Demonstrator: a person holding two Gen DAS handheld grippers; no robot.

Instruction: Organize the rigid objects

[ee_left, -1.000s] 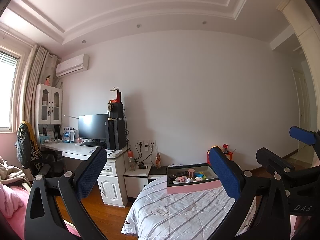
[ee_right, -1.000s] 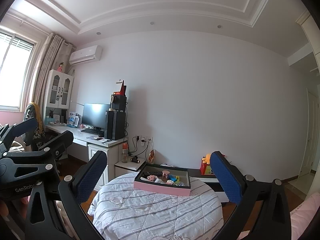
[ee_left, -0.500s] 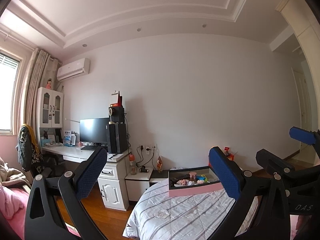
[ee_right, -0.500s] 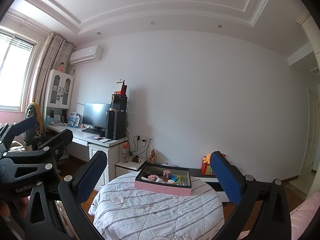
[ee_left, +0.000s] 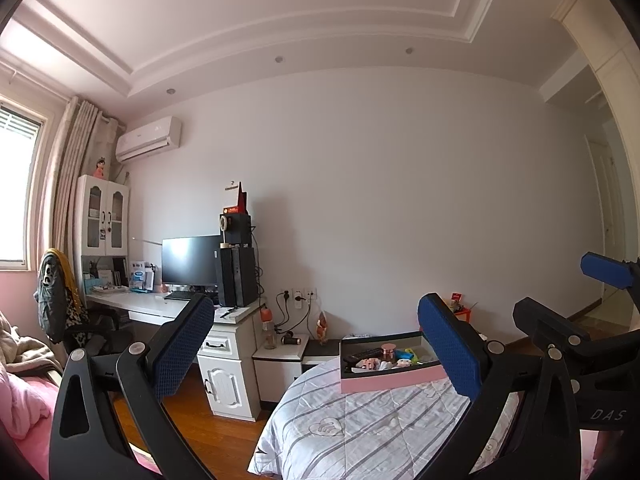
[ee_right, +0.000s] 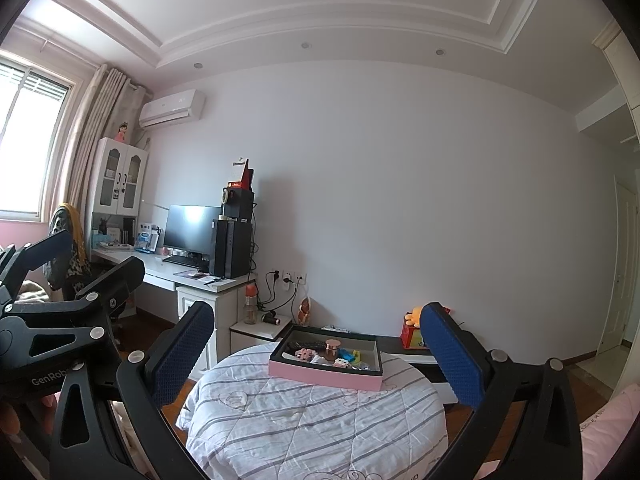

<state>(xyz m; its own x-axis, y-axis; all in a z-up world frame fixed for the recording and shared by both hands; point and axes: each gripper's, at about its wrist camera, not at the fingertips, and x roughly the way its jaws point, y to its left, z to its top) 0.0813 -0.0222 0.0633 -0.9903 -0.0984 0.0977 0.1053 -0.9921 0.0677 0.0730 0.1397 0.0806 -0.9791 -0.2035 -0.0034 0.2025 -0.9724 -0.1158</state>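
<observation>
Two hand-held grippers hang level in mid-air, side by side, aimed across a bedroom at a round table. The left gripper (ee_left: 316, 350) and the right gripper (ee_right: 316, 354) each have both blue-padded fingers spread wide, with nothing between them. In the right view the left gripper sits at 9 o'clock; in the left view the right one sits at 3 o'clock.

One pink tray (ee_right: 326, 374) rests on the table (ee_right: 312, 420) near its far edge, at about 12 o'clock from the right gripper and 1 o'clock from the left, well apart from both. Inside lie one copper-coloured jar (ee_right: 332, 347), one dark remote (ee_right: 306, 345) and several small toys too small to count.

The striped cloth between grippers and tray is bare. One desk (ee_left: 168, 306) stands at 10 o'clock, wood floor between it and the table.
</observation>
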